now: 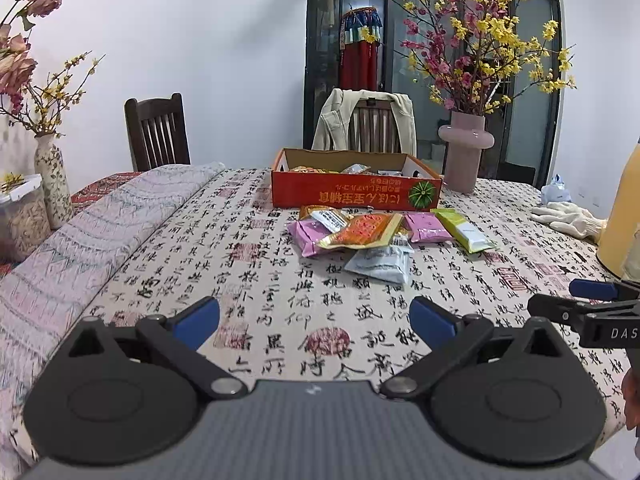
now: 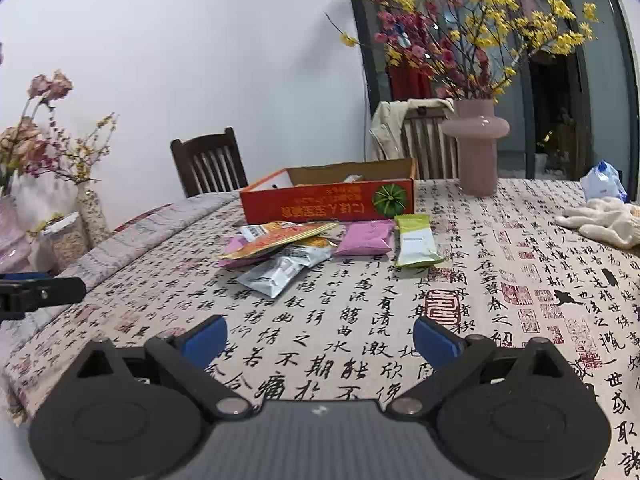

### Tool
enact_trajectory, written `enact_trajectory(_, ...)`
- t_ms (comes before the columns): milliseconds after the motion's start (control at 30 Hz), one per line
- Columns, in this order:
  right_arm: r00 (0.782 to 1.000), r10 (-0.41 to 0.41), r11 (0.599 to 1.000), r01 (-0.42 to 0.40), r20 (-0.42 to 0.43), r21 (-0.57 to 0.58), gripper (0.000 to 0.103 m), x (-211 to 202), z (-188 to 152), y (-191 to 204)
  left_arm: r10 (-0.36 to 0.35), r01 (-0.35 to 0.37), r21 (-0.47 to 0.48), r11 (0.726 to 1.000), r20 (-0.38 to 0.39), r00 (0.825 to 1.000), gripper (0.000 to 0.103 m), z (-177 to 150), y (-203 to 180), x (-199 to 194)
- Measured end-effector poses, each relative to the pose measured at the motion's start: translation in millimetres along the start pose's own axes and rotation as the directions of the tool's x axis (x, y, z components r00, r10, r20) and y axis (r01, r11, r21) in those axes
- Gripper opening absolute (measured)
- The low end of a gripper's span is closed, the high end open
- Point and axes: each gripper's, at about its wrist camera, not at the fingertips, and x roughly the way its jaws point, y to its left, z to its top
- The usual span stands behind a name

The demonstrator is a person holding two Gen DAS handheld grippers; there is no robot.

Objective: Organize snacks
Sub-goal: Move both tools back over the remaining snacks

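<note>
A pile of snack packets lies on the calligraphy tablecloth in front of a red cardboard box (image 1: 356, 194) (image 2: 328, 200) that holds a few snacks. The pile has an orange-gold packet (image 1: 362, 230) (image 2: 280, 240), pink packets (image 1: 426, 227) (image 2: 366, 237), a green-white packet (image 1: 464, 230) (image 2: 416, 240) and a silver-blue packet (image 1: 380, 264) (image 2: 276, 274). My left gripper (image 1: 314, 318) is open and empty, near the table's front, short of the pile. My right gripper (image 2: 320, 336) is open and empty, likewise short of the pile. The right gripper's tip shows in the left wrist view (image 1: 592, 300).
A pink vase with flowering branches (image 1: 464, 152) (image 2: 476, 148) stands right of the box. White gloves (image 1: 568, 218) (image 2: 604, 220) lie at the right. A yellow container (image 1: 620, 216) stands at the far right. A folded patterned cloth (image 1: 80, 248) covers the left side. Vases and a tub (image 1: 24, 216) stand at the far left. Chairs stand behind the table.
</note>
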Motion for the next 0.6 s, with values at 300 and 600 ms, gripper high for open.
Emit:
enact_trajectory(300, 1.000, 0.000, 1.000, 0.000, -0.006, -0.002, 0.100, 4, -1, -8, -0.161, 0.156, -0.067, 0.985, -0.077, 0.984, 0.103, 17, -12, 59)
enact_trajectory(600, 0.998, -0.064, 0.998, 0.063, -0.020, -0.025, 0.100, 41, 47, -44, -0.241, 0.218, -0.122, 0.968, -0.230, 0.943, 0.082, 31, -39, 194)
